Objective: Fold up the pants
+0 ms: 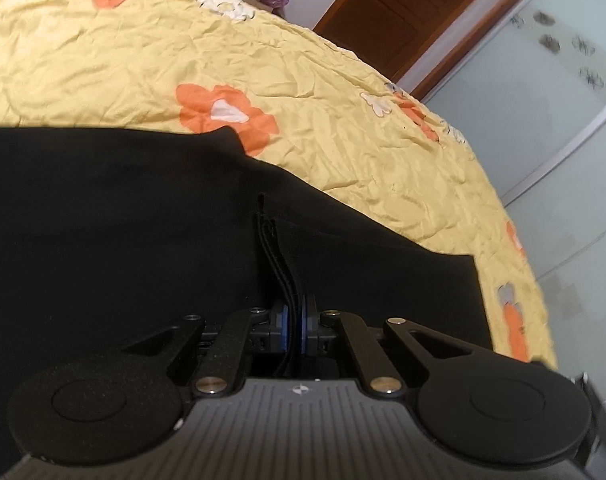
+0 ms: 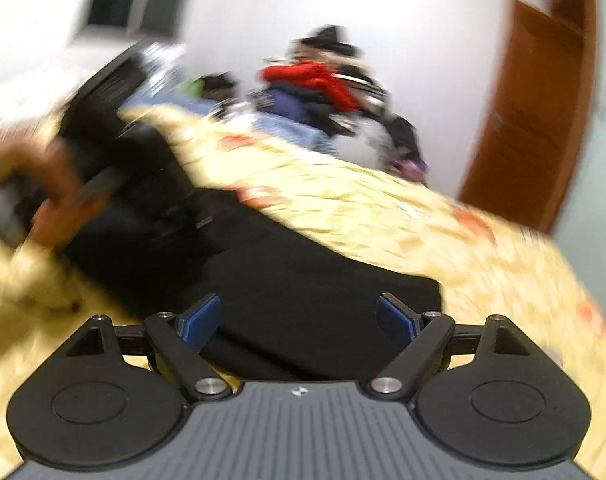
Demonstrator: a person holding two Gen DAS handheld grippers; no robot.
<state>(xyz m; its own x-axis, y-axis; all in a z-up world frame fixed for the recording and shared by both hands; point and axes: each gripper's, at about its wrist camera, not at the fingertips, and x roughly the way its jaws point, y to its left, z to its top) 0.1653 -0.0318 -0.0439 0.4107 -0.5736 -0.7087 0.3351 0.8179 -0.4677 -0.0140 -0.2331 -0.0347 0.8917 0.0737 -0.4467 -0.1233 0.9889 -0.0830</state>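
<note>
Black pants (image 1: 123, 216) lie spread on a yellow flowered bedspread (image 1: 183, 52). My left gripper (image 1: 294, 326) is shut on a pinched fold of the pants' edge, with the cloth standing up between its blue pads. In the blurred right wrist view the pants (image 2: 287, 280) stretch from near my right gripper towards the upper left. My right gripper (image 2: 299, 320) is open and empty, its blue pads (image 2: 201, 318) wide apart just above the near end of the pants. The other hand with its gripper (image 2: 63, 184) shows at the left, at the pants' far end.
A pile of clothes (image 2: 323, 92) lies at the far end of the bed. A brown wooden door (image 2: 531, 116) stands at the right. Pale sliding wardrobe panels (image 1: 543, 120) run along the bed's right edge (image 1: 499, 208).
</note>
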